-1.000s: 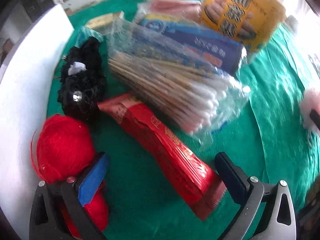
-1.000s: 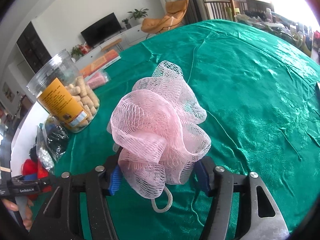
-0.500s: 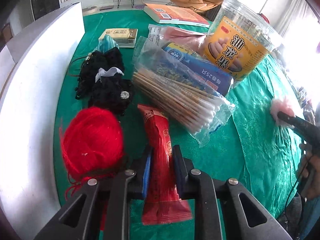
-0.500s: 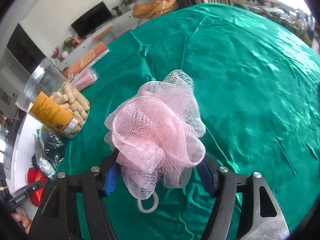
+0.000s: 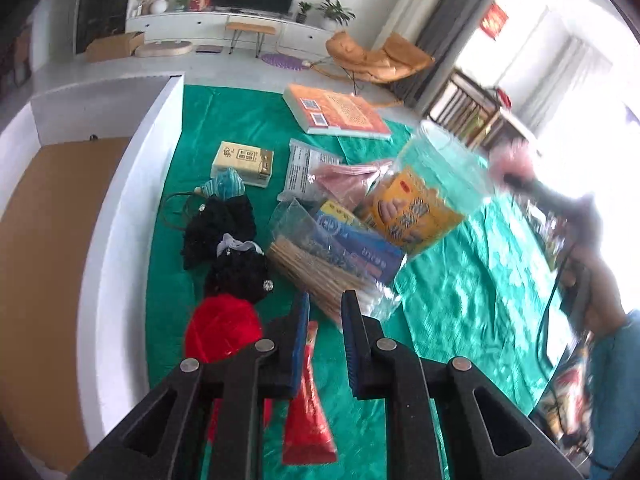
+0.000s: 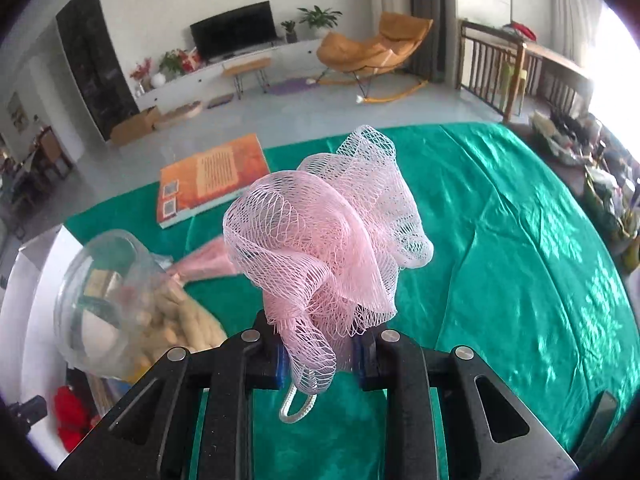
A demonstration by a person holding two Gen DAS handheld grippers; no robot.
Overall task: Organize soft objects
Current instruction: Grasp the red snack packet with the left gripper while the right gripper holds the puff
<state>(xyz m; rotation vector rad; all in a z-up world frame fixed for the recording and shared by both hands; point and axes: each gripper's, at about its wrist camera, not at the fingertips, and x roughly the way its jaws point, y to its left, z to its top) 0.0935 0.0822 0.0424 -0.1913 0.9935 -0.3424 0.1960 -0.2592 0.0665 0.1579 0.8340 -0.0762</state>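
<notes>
Two grippers are in my hands, and each has closed on something. My left gripper (image 5: 325, 312) has its blue-padded jaws drawn in on the upper end of a long red foil packet (image 5: 308, 412), which hangs down from between the pads above the green satin tablecloth (image 5: 460, 304). My right gripper (image 6: 319, 354) pinches the base of a pink mesh bath pouf (image 6: 328, 240); the ruffled net billows above the jaws and its white cord loop (image 6: 298, 406) dangles beneath them, clear of the cloth.

Below the left gripper, a ball of red yarn (image 5: 222, 330) lies just beside the packet, close to the white table edge (image 5: 116, 264). Behind it sits a heap of black lacy fabric (image 5: 228, 244), then a clear bag of cotton swabs on wooden sticks (image 5: 320, 272) touching a blue flat package (image 5: 360, 244). A clear plastic jar with a yellow label (image 5: 424, 200) lies tilted on its side against them. Farther back are a small beige tissue pack (image 5: 244, 162) and an orange book (image 5: 340, 110). From the left wrist view, the right gripper with its pouf shows only as a blur at the far right.
</notes>
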